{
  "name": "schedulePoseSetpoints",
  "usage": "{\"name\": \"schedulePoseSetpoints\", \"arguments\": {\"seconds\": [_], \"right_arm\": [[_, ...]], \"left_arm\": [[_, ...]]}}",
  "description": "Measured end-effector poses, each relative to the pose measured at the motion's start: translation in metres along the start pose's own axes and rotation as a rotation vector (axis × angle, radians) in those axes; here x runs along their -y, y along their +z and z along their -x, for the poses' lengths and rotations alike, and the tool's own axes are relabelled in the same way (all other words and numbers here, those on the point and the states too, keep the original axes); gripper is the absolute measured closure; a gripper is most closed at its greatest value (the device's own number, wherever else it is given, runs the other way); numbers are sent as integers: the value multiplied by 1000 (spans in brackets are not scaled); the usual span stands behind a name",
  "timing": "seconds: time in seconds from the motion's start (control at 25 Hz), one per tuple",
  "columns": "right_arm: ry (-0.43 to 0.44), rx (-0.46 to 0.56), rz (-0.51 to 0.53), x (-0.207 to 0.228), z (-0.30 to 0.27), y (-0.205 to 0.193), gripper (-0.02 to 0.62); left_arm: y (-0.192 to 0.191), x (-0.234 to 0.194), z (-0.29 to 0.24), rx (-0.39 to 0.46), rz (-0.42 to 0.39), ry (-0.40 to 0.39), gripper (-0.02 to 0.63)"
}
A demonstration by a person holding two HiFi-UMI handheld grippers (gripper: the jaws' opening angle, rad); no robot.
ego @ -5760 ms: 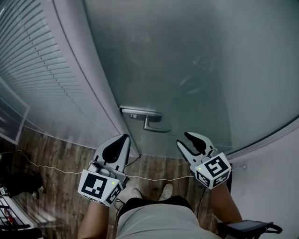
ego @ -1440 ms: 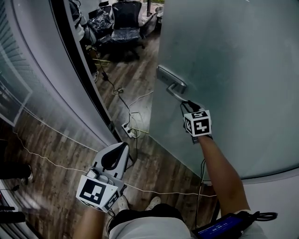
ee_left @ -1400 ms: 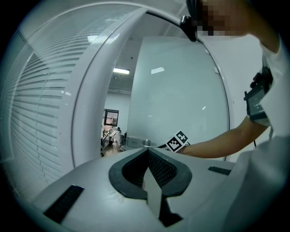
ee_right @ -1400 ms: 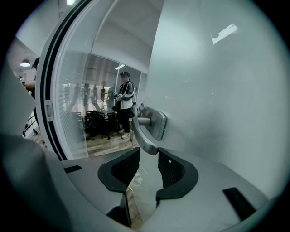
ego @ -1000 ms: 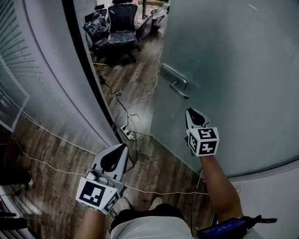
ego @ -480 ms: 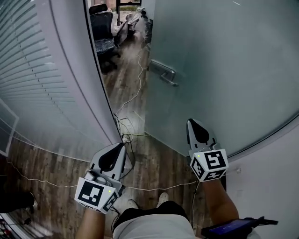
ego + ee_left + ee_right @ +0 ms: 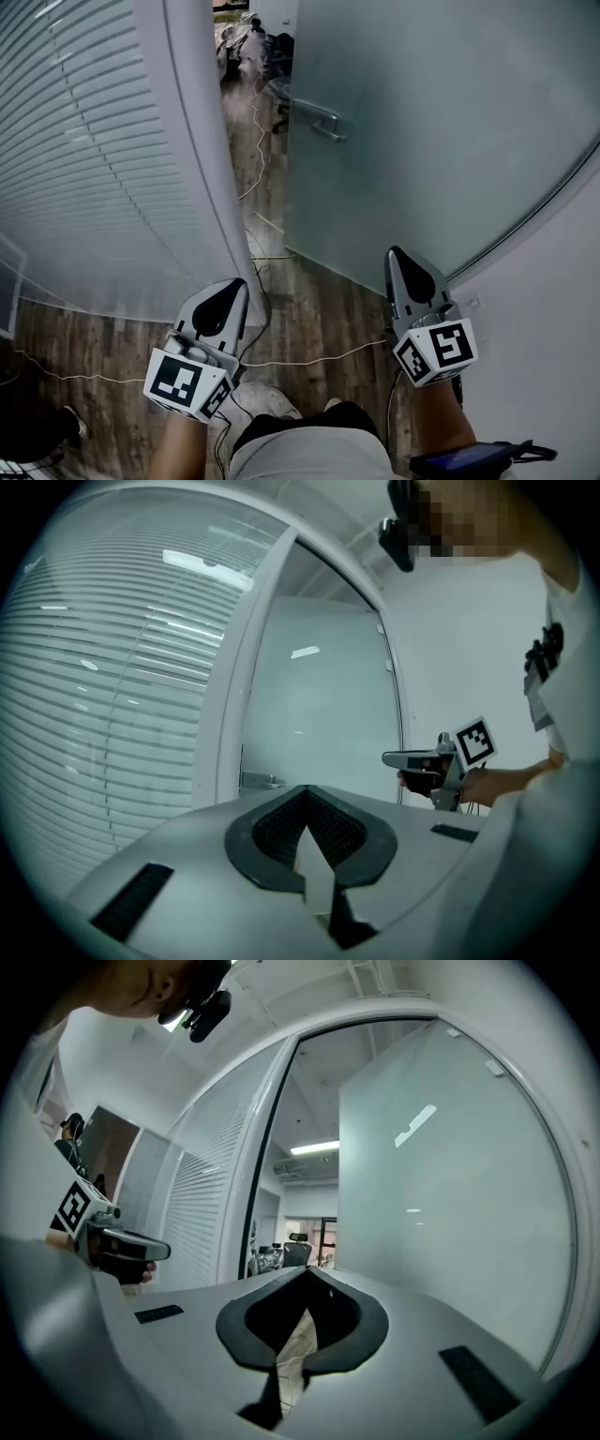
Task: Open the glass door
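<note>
**Head view, with both gripper views.** The glass door [image 7: 441, 131] stands swung away from the white door frame [image 7: 197, 159]. This leaves a gap through which wooden floor [image 7: 319, 314] runs on to a far room. The door's lever handle [image 7: 317, 116] sits at its free edge, far from both tools. To the left of the frame is a glazed wall with slatted blinds [image 7: 75, 150].

The left gripper [image 7: 241, 283] and the right gripper [image 7: 394, 251] are held near the person, one on each side of the opening, and both point level. Each has its jaws drawn together with nothing between them. Neither touches the door, the handle or the frame.

**Step in hand.** Judged from how the door stands, the opening itself appears largely done, and the tools are clear of it.

**Next move.** If a wider opening is wanted, the right gripper would have to reach to the far handle, parting its jaws to take the lever. Alternatively it could press its closed tip against the door near the free edge. A thin cable [image 7: 314, 359] crosses the near floor and calls for care underfoot.
</note>
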State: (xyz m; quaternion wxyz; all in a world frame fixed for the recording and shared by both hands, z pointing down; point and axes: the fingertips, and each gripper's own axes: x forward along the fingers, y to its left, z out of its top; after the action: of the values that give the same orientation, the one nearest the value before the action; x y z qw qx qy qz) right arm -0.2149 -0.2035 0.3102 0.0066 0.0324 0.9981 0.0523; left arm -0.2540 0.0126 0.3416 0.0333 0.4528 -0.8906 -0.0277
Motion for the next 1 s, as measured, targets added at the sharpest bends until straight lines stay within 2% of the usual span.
{"name": "schedulePoseSetpoints", "arguments": {"seconds": [0.4,0.64,1.0], "right_arm": [[-57,29,-4,-38,102,-5,594],[-90,33,-40,-56,188,-18,594],[-128,20,-75,-110,302,-2,594]], "left_arm": [[-15,28,59,28,23,-38,606],[-27,78,105,24,-4,-75,606],[-22,132,201,-10,-9,-117,606]]}}
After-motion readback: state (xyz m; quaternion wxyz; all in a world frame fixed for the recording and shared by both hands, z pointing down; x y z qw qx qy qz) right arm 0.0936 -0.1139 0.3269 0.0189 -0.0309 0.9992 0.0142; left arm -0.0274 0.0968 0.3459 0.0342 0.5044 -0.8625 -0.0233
